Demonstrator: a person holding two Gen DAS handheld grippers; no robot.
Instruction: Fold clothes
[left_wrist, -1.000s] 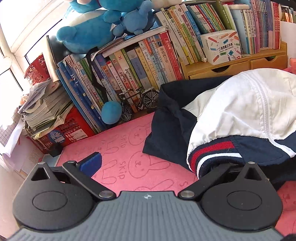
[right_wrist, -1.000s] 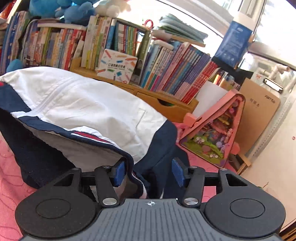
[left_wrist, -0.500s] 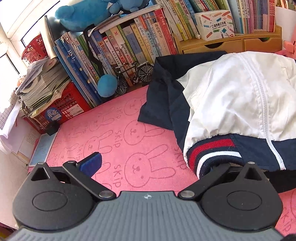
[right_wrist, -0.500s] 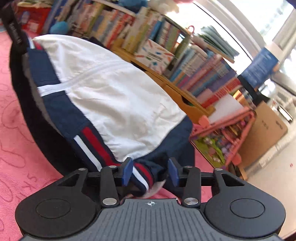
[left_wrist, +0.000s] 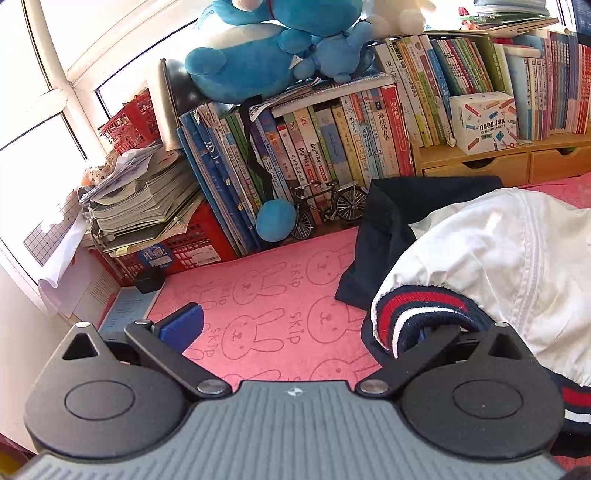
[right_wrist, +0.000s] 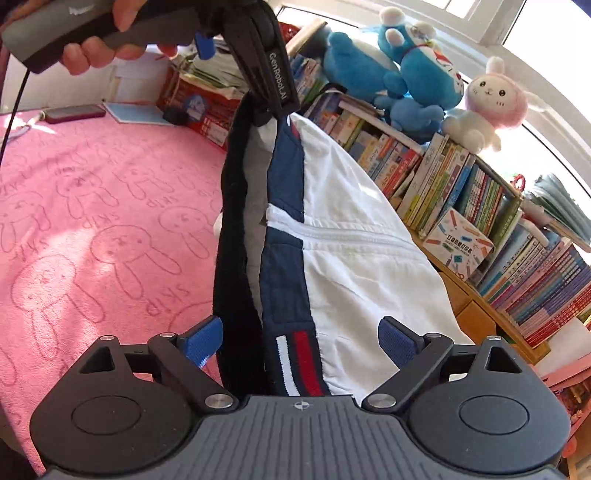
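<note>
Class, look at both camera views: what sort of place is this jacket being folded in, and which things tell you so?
Most likely a child's bedroom or study corner at home. Rows of books stand along the back, plush toys sit on top of them, and the jacket lies on a pink rabbit-print cover.

In the left wrist view, the jacket (left_wrist: 491, 258) lies on the bunny mat (left_wrist: 258, 295) at three o'clock; books (left_wrist: 332, 147) stand behind at twelve.

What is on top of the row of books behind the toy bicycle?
Blue plush toys lie on the books, over some papers. A black strap hangs down the spines. What is under the toys is covered.
</note>
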